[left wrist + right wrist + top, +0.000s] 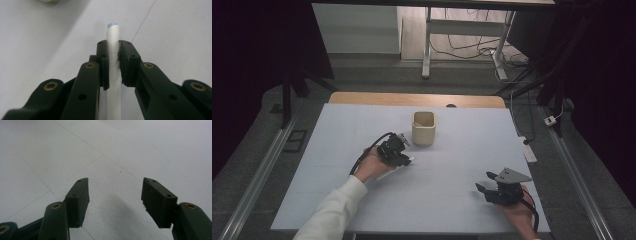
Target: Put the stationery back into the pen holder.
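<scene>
White slim plastic stick (113, 37) sat clamped in my left gripper (113, 53); I'd lift level toward the beige cup (423, 128), right gripper (116, 195) gaping empty.

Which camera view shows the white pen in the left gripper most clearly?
The left gripper view: the white pen stands between the pads of the left gripper, which press on it, and its blue-tipped end is visible. In the high view the pen is a thin pale line under the hand.
</scene>
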A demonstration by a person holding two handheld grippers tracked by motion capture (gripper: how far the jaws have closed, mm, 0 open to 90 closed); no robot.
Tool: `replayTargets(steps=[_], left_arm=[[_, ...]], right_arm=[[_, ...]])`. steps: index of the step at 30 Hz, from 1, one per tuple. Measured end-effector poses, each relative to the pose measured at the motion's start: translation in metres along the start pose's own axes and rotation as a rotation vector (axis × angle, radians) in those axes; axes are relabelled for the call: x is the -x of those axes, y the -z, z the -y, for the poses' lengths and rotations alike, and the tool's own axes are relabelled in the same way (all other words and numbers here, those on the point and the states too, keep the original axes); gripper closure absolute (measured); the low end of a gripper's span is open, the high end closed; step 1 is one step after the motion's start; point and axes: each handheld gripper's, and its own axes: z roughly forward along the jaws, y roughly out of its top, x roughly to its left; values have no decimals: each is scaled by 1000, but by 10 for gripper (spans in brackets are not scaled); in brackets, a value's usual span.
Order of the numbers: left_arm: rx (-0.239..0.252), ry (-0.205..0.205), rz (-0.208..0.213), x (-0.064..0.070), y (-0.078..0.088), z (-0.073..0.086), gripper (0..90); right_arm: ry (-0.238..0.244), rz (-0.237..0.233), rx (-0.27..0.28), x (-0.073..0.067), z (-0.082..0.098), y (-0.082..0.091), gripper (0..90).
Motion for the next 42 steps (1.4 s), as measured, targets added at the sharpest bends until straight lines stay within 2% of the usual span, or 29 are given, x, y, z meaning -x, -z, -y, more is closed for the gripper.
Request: replayTargets(steps=[10,21,26,34,42], left_arm=[[54,0,-1,3,16,4,777],[173,9,-26,5,37,9,777],[249,13,-64,6,48,10,777],[296,22,-50,5,59,11,777],[364,36,-65,1,74,11,777]], right_arm=[[-3,1,4,0,0,0,386],[-7,0,4,0,0,1,386],[-5,4,5,1,0,1,385],[-5,3,5,1,0,1,385],[-7,5,4,1,0,1,384]])
